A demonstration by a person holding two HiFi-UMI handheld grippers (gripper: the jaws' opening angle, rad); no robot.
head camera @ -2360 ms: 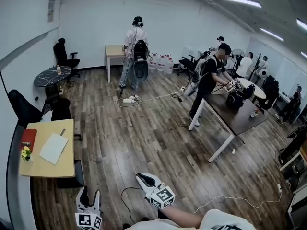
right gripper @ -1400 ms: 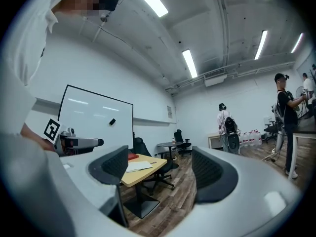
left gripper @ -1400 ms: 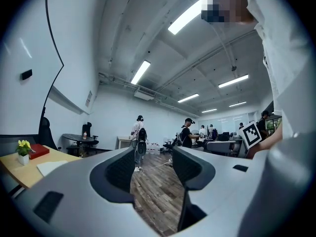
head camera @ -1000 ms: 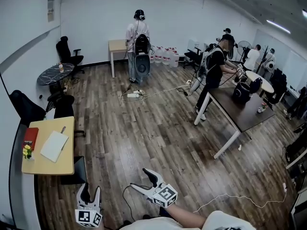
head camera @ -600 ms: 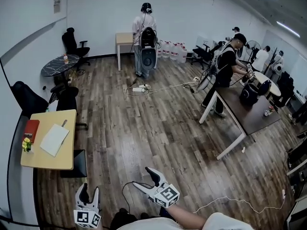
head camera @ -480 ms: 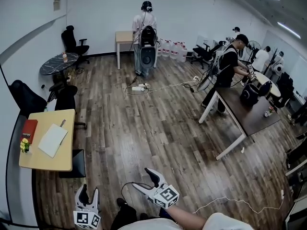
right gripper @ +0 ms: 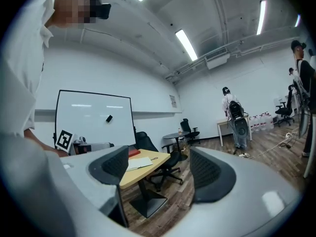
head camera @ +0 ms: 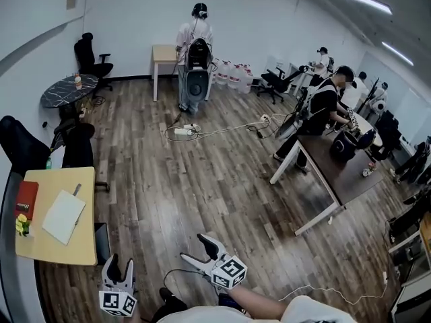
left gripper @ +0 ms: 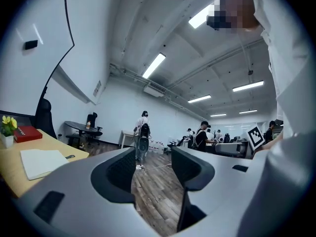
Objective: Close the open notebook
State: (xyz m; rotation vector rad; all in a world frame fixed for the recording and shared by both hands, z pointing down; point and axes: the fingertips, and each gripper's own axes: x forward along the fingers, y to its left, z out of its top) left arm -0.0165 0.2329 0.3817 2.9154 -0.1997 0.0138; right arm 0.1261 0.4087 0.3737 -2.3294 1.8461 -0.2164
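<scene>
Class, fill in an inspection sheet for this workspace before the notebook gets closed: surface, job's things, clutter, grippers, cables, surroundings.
Surface: yellow desk at the left, partly bare.
Job's things: notebook lies flat on the desk, white page up, untouched.
Clutter: red book, yellow flowers and a pen beside it.
Grippers: left gripper and right gripper both empty, jaws apart, short of the desk.
Cables: white cable and power strip across the wood floor.
Surroundings: other people at a dark table, office chairs.
</scene>
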